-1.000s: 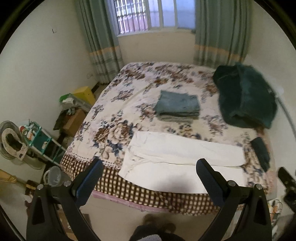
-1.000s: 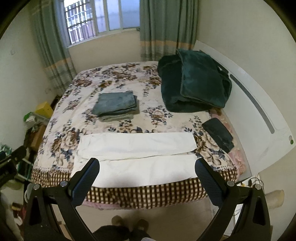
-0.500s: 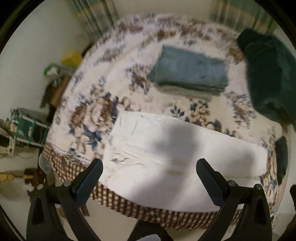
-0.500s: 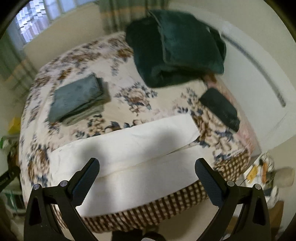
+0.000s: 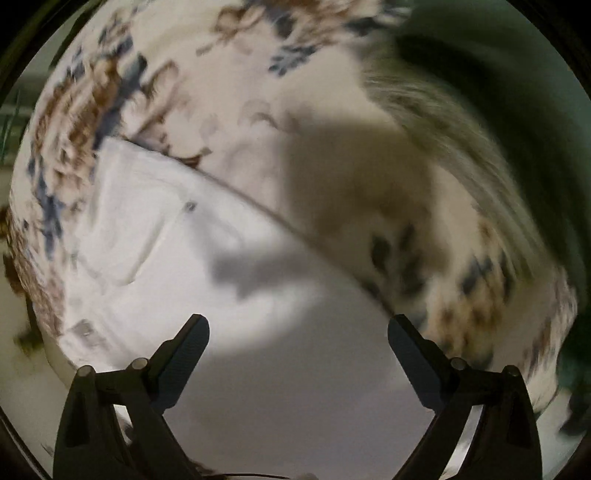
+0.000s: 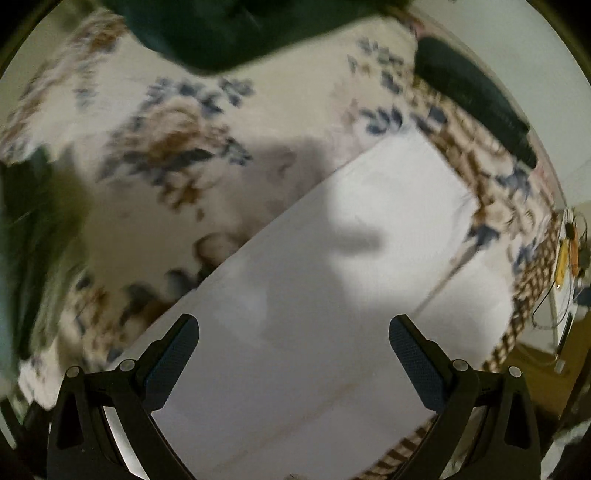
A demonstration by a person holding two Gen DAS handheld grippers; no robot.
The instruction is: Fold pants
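I see left claw spread wide, gripping nothing | right claw spread wide too, empty | both over smooth white pants lying flat along the bed's near edge, pocket seam at my left | beyond: floral bedspread, blurred | farthest: dark green plush blanket

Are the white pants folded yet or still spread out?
Spread out: the white pants lie long and flat across the floral bedspread. Both tongs are open above them, gripping nothing.
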